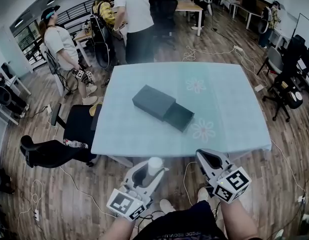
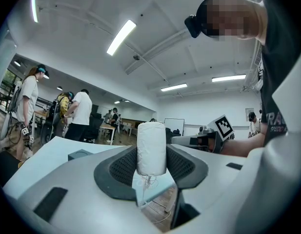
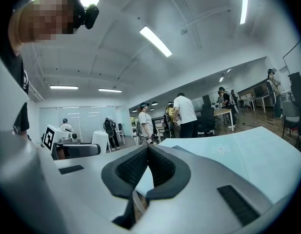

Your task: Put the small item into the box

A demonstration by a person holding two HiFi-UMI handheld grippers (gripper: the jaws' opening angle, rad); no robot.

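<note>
Left gripper [image 1: 148, 168] clamps white roll [image 1: 155, 164]; right gripper [image 1: 210, 157] jaws together, empty. Both short of table [image 1: 229, 94]; box [image 1: 154, 101] mid-table, chair [image 1: 76, 126] at table's left.

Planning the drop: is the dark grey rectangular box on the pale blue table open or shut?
Open: the dark grey rectangular box has its drawer slid out, hollow showing.

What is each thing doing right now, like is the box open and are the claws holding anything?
box: lying flat on the table, open.
drawer: slid partway out of the box, looks empty.
white roll: upright, pinched in the left claw, not in the box yet.
left claw: shut on the white roll.
right claw: shut, tips touching, nothing in it.
</note>
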